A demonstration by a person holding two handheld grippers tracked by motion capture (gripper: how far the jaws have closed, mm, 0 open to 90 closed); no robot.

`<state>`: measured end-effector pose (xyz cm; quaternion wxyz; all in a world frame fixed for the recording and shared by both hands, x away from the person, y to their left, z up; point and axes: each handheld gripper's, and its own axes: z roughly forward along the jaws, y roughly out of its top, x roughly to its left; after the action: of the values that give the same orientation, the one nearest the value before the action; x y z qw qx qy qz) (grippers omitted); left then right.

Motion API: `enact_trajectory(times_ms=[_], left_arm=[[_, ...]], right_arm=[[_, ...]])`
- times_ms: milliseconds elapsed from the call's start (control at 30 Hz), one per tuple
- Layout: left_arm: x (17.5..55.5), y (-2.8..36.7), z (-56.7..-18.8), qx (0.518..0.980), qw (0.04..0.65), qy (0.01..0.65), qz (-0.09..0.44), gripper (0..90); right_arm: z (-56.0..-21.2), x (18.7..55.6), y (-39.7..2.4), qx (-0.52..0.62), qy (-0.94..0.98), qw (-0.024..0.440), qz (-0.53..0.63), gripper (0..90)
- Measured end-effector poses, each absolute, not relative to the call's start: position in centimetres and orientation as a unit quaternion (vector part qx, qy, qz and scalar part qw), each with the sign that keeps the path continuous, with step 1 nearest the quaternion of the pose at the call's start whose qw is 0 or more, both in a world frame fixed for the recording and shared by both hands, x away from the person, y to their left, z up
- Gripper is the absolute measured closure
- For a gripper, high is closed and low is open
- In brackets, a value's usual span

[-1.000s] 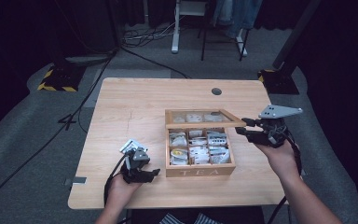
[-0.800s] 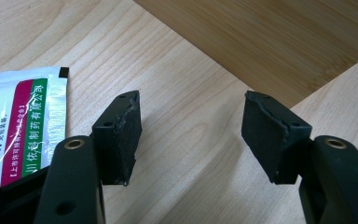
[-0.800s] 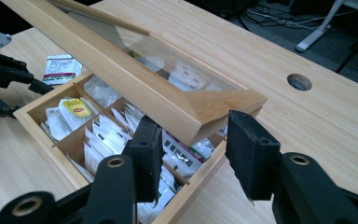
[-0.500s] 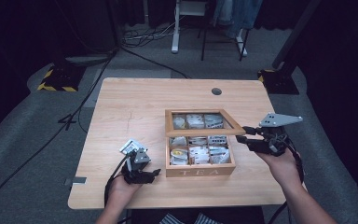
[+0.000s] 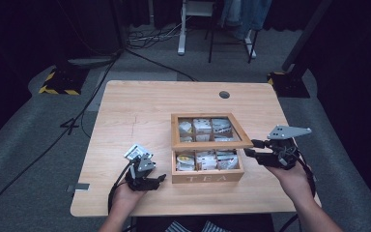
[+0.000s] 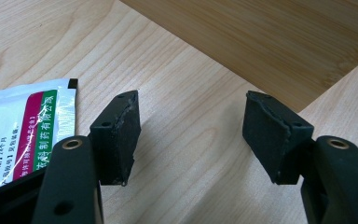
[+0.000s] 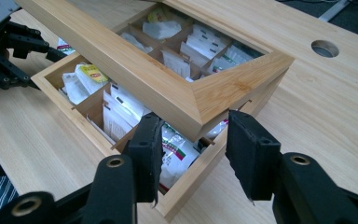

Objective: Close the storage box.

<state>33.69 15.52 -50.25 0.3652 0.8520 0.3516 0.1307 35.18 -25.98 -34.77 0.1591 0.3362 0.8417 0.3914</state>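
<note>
Since the earlier picture, the lid (image 5: 211, 129) of the wooden tea box (image 5: 207, 173) is being brought lower by the right claw (image 5: 251, 149), so that it is now being held partly raised and tilted over the compartments. The lid's near corner (image 7: 242, 81) is being pinched between the right claw's jaws, as seen in the right gripper view. Tea bags (image 7: 121, 109) are being stored upright in the compartments beneath. The box is being kept near the middle of the bench (image 5: 140, 111), towards its near edge. The left claw (image 5: 147, 180) is being rested on the bench just left of the box, jaws apart with nothing between them. A loose sachet (image 6: 25, 123) is lying just beside its left jaw.
</note>
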Motion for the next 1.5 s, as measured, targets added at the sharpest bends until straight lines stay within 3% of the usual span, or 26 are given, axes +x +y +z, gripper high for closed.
enact_trajectory(times_ms=[1500], left_arm=[[33.7, 15.5, -50.3, 0.854, 0.362, 0.349, 0.133, 36.8]], right_arm=[[-39.3, 34.3, -25.7, 0.345, 0.871, 0.102, 0.335, 55.7]])
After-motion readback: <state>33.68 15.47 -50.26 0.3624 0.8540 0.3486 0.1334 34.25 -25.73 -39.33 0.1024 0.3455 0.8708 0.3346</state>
